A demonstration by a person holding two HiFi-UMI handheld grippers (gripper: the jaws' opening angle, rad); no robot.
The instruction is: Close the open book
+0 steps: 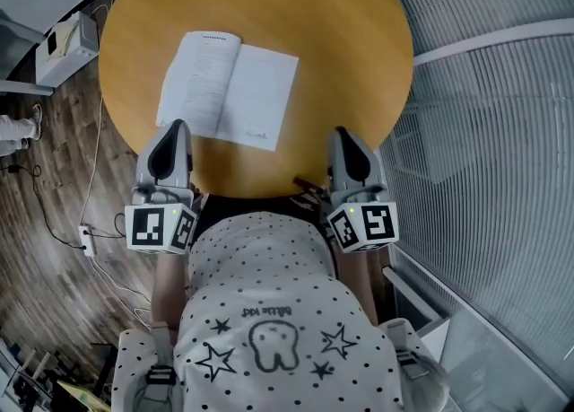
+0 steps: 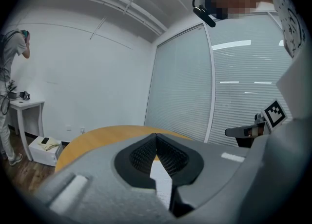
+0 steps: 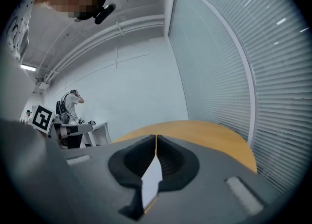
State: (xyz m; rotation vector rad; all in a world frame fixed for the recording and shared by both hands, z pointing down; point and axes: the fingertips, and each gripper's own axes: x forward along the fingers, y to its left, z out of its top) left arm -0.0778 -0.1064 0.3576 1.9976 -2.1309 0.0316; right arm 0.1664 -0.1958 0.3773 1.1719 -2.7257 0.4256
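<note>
Item: book (image 1: 229,87), open and flat with pages up, on the near left part of the round table (image 1: 350,33); its near edge is close to the table's near edge, the left page printed, the right page mostly blank. Item: left gripper (image 1: 177,125), at the table's near edge, jaws fully together with nothing between them; from the head view its tip overlaps the book's near left corner, but contact cannot be told. Item: right gripper (image 1: 342,135), at the near edge just right of the book and apart from it, jaws likewise together and empty; the white seen past its tips is only the page beyond. Task status: not begun, both halves lie flat. Hazards, as judged: with the tips together neither tool can pinch a cover, so a shove at the corner would likely slide the whole book over the smooth wood instead of raising one half. A tip that catches only the top leaf would turn or crease a single thin page and leave the book open. A pull toward the near edge could drag the book off the table. If one half is swung over with nothing pressing on the other, the book may skate away or spring open again.
</note>
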